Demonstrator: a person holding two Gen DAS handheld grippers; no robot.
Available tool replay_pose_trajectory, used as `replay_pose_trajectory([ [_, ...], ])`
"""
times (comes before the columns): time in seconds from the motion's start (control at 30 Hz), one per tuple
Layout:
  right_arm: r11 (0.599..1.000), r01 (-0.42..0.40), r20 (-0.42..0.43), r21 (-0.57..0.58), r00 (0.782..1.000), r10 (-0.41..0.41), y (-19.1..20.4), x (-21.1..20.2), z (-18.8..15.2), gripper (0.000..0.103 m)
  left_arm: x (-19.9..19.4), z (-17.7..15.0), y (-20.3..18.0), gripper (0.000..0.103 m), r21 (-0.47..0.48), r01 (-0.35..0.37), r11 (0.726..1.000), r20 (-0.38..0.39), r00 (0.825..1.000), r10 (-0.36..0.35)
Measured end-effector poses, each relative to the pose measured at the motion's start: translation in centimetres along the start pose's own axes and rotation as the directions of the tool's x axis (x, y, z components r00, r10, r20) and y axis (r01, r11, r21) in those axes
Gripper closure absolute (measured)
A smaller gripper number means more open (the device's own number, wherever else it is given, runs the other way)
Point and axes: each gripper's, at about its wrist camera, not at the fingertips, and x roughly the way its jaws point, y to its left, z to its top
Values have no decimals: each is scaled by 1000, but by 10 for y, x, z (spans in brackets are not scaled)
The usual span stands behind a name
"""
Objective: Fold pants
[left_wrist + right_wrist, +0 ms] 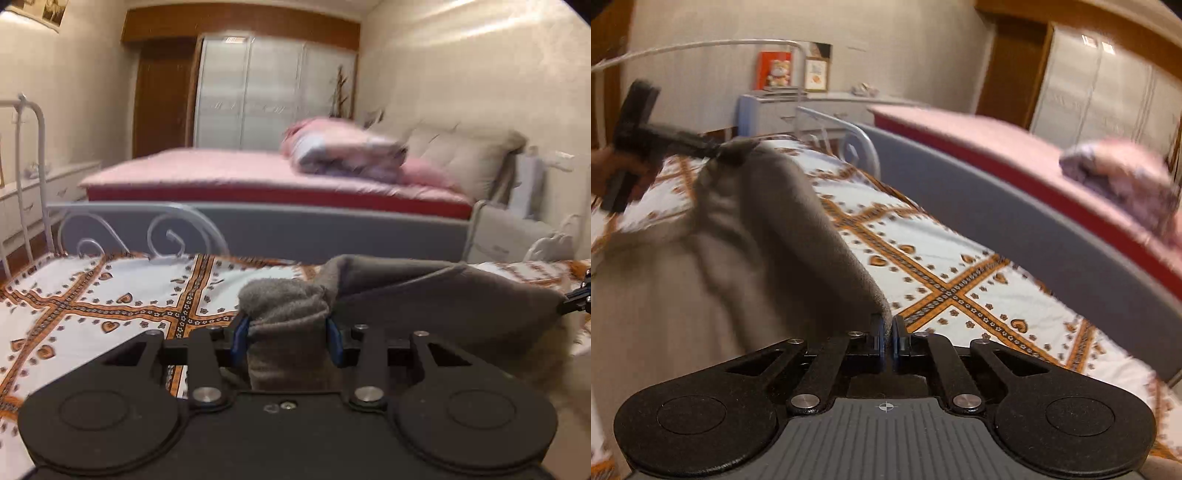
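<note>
Two grippers share the load: the left gripper (288, 338) has its blue-padded fingers (241, 334) pinching a thick bunch of the grey pants (424, 295), while the right gripper (888, 338) has its fingers pressed nearly together on a thin edge of the same cloth. The pants hang lifted between the two, their lower part trailing onto the patterned bedspread (960, 280).

To do this fold well, the person probably needs to keep both held corners level and the edge between them taut, carry them over together, and lay them squarely on the matching edge before letting go; uneven height would skew the crease. The left grip is bulky and looks secure; the right holds little fabric and could slip if tugged.

Beneath lies a white bedspread with orange bands and hearts, on a bed with a white scrolled metal frame (162, 229). Beyond stands a second bed (221, 173) in pink with a folded quilt (343, 151), and a wardrobe (273, 96) with pale sliding doors.
</note>
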Motion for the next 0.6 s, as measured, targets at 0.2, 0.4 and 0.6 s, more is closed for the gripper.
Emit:
replay_pose_trajectory([
  [0.2,995,70,26,-66,997,-68,90,-71,-58,92,-76,-72,-7,26,-118,-81,990,-67,995,74],
  [0.4,985,103,-21,141,995,-101,130,-106,-120,79,-124,-119,-12,34,-309,-218,926,-183,969,167],
  [0.6,925,156,21,348,985,-174,123,-123,-119,62,-134,-97,-28,37,-483,-166,859,-129,985,118],
])
